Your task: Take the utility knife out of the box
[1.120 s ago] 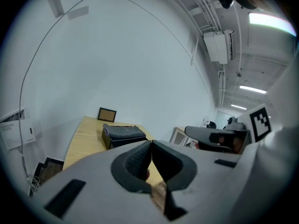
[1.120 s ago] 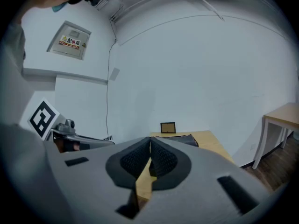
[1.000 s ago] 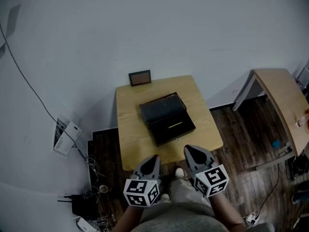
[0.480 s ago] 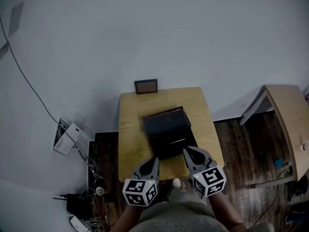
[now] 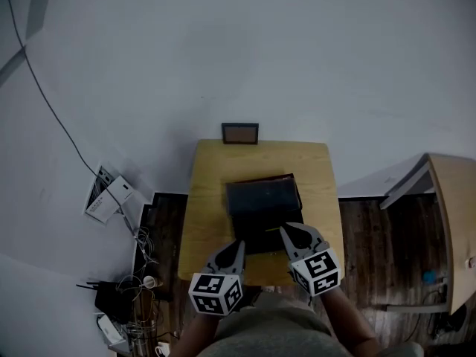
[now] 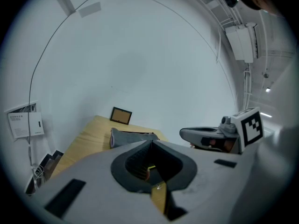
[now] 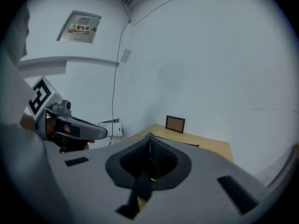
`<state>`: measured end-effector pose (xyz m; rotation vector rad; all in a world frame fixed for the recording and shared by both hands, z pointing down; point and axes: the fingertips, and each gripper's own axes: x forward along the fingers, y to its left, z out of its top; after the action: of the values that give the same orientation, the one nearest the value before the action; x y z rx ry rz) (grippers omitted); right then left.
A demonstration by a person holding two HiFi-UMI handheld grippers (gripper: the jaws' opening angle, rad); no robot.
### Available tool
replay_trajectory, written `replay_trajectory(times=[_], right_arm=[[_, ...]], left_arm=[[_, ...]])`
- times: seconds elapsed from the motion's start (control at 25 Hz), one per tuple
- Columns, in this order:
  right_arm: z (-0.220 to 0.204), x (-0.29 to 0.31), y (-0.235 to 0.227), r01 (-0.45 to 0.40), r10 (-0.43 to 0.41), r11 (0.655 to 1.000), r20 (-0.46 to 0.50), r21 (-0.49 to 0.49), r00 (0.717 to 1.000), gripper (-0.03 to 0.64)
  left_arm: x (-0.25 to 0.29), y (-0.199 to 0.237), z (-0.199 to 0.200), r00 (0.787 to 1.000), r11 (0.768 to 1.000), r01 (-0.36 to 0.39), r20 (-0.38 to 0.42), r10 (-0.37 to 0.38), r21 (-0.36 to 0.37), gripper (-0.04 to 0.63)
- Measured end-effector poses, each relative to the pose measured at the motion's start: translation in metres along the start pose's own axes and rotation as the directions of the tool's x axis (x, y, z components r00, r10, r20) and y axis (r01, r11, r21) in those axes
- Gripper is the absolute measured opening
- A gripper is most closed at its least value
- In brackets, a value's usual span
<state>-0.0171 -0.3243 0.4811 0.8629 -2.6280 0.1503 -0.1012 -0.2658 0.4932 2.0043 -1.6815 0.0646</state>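
An open black box (image 5: 260, 203) lies on the small wooden table (image 5: 208, 199), its lid raised on the far side. The lid also shows in the left gripper view as a dark box (image 6: 133, 138). I cannot make out the utility knife in the head view; the right gripper covers part of the box's near half. My left gripper (image 5: 239, 242) is shut and empty over the table's near edge, just left of the box. My right gripper (image 5: 285, 229) is shut and empty, its tip over the box's near right corner. Each gripper view shows its own jaw tips touching: left gripper (image 6: 151, 143), right gripper (image 7: 150, 135).
A small framed picture (image 5: 240, 133) leans on the white wall behind the table. A second wooden table (image 5: 455, 214) stands at the right. Cables and devices (image 5: 126, 303) lie on the floor at the left, beside a white wall unit (image 5: 108, 197).
Both grippers have moved forward from in front of the table to above its near edge, next to the box. The table now sits closer and more central in the head view.
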Motion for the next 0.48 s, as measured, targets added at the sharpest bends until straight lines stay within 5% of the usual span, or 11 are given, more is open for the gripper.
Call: replay_trajectory(times=[0.28,0.48], right_arm=[[-0.026,0.039,-0.009,-0.085,0.077,0.994,-0.106,-0.07,0.991,0.002],[-0.061,0.062,-0.008,-0.184,0.128,0.961,-0.259,-0.205,0.957,0.002]], left_arm=[[0.015,0.008,-0.006,0.999,0.998,-0.048,-0.001,0.048,-0.026,0.003],[0.021,0.014,-0.005,0.996,0.996,-0.083,0.009,0.083,-0.045,0.003]])
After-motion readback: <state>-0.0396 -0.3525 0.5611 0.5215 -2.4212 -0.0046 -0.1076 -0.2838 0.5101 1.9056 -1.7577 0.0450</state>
